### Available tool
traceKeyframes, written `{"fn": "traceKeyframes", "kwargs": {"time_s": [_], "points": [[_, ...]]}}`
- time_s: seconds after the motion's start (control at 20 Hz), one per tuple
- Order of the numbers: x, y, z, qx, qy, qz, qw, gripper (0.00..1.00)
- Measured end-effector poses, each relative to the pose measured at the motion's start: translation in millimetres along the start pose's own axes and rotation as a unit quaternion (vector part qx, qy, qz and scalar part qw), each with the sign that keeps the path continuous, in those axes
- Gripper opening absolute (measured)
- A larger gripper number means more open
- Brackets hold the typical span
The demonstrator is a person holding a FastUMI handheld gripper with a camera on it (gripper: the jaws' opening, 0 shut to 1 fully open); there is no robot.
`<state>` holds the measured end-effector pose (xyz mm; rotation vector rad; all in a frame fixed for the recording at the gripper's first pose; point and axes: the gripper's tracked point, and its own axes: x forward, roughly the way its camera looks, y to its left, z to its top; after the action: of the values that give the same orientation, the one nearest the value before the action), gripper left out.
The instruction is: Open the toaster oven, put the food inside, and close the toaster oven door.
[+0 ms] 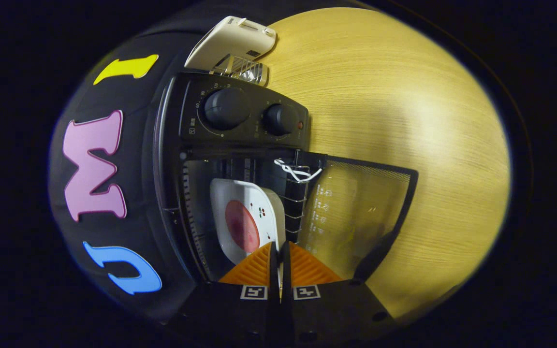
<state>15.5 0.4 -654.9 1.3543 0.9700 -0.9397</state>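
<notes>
The black toaster oven (240, 116) stands on the wooden table with its glass door (356, 208) swung fully open, down toward the tabletop. A white square plate (225, 193) carrying a round reddish slice of food (242, 224) sits inside the oven cavity beside the wire rack (295, 198). My gripper (280, 253) is at the mouth of the oven. Its fingers are pressed together on the plate's near rim, and a thin pale edge shows between them.
Two round knobs (225, 108) sit on the oven's control panel. A white cord (295, 171) is looped by the door's hinge end. A cream appliance with a metal grille (232, 41) lies behind the oven. The light wooden table (404, 96) stretches beyond the door.
</notes>
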Motion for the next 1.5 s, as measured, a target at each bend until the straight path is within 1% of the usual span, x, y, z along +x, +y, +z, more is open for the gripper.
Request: {"fn": "traceKeyframes", "kwargs": {"time_s": [0.15, 0.25, 0.35, 0.45, 0.55, 0.65, 0.7, 0.75, 0.8, 0.85, 0.95, 1.0, 1.05, 1.1, 1.15, 1.2, 1.3, 1.35, 1.4, 1.45, 1.5], "points": [[19, 15, -5, 0.014, -0.019, -0.004, 1.000, 0.05], [31, 25, -16, 0.025, -0.015, 0.001, 1.000, 0.05], [40, 23, -29, 0.035, 0.002, -0.015, 0.999, 0.05], [50, 15, -35, 0.025, 0.005, -0.029, 0.999, 0.05], [51, 23, -30, 0.016, -0.004, -0.001, 1.000, 0.07], [47, 25, -22, 0.011, -0.014, 0.005, 1.000, 0.09], [44, 26, -23, 0.011, -0.013, 0.007, 1.000, 0.11], [42, 26, -22, 0.011, -0.010, 0.007, 1.000, 0.11], [45, 21, -23, 0.006, -0.009, 0.003, 1.000, 0.19], [41, 21, -23, -0.001, -0.008, 0.008, 1.000, 0.28], [31, 17, -24, -0.010, 0.000, 0.016, 1.000, 0.37], [27, 19, -26, -0.016, 0.003, 0.022, 1.000, 0.51], [20, 15, -27, -0.034, 0.003, 0.017, 0.999, 0.64], [12, 12, -25, -0.059, 0.001, 0.016, 0.998, 0.71], [5, 10, -26, -0.085, 0.004, 0.017, 0.996, 0.85], [-5, 6, -27, -0.110, 0.008, 0.015, 0.994, 0.87], [-27, 0, -32, -0.156, 0.017, 0.022, 0.987, 0.87], [-38, -2, -36, -0.187, 0.019, 0.030, 0.982, 0.93], [-49, -5, -36, -0.223, 0.014, 0.034, 0.974, 0.98], [-59, -11, -36, -0.264, 0.005, 0.029, 0.964, 0.98], [-65, -21, -35, -0.310, -0.006, 0.019, 0.950, 0.98]]}}
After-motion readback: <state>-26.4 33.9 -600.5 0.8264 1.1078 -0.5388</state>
